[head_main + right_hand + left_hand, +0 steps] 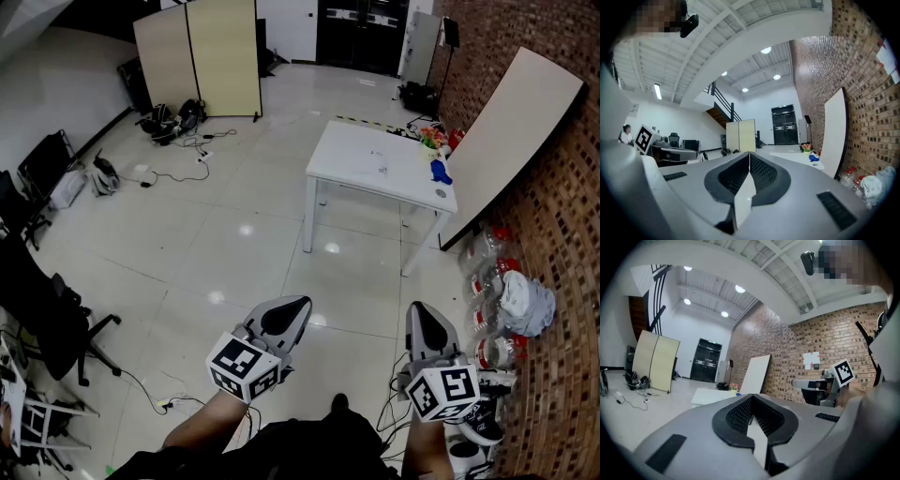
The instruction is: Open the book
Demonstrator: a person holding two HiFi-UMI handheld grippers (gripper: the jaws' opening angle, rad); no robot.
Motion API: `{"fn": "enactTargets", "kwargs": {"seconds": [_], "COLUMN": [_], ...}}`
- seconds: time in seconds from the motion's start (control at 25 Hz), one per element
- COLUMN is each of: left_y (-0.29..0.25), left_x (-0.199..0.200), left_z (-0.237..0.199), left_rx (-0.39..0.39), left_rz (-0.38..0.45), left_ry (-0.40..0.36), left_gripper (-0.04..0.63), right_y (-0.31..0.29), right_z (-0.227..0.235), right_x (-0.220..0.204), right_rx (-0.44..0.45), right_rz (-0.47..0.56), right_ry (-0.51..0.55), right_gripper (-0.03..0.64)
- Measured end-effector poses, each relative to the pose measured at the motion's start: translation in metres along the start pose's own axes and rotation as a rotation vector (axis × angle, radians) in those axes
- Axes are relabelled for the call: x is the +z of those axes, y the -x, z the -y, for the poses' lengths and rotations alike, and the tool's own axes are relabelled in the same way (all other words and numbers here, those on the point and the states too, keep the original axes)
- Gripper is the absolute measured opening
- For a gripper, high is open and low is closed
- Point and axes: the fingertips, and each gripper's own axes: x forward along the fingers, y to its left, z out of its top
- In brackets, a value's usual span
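I make out no book in any view. A white table [361, 150] stands several steps ahead, with small items on it: something blue [439, 172] and flowers [431, 139] at its right end. My left gripper [298, 302] is held level at waist height, far short of the table, jaws shut and empty; its tips [752, 395] meet in the left gripper view. My right gripper [417, 307] is level beside it, also shut on nothing, with its tips [749, 153] touching. Each gripper view shows the other gripper's marker cube [843, 372] [643, 138].
A beige folding screen [202, 56] stands at the back left, and cables [178, 173] trail over the tiled floor. A large board [516, 131] leans on the brick wall at right, with bottles [487, 272] and a cloth bundle [525, 302] below. An office chair [47, 319] is at the left.
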Motion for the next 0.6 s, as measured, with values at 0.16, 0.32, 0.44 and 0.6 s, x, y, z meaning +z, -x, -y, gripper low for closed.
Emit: {"fn": "enactTargets", "kwargs": {"seconds": [0.16, 0.32, 0.44, 0.6], "left_y": [-0.032, -0.076, -0.113, -0.160], "left_x": [-0.002, 0.004, 0.013, 0.025], "left_z": [-0.032, -0.056, -0.075, -0.099], "left_rx": [0.024, 0.047, 0.068, 0.099], "left_rz": [-0.008, -0.019, -0.017, -0.010], "left_ry": [0.005, 0.000, -0.014, -0.017], "left_gripper": [-0.005, -0.005, -0.005, -0.006], "right_y": [-0.039, -0.082, -0.118, -0.162], "right_z": [0.022, 0.054, 0.084, 0.120], "right_x": [-0.009, -0.004, 0.003, 0.016], "right_rx": [-0.012, 0.011, 0.033, 0.068], "right_rz": [-0.003, 0.002, 0.011, 0.049], "right_ry": [-0.010, -0.011, -0.016, -0.027], "right_gripper": [0.000, 0.000, 0.000, 0.000]}}
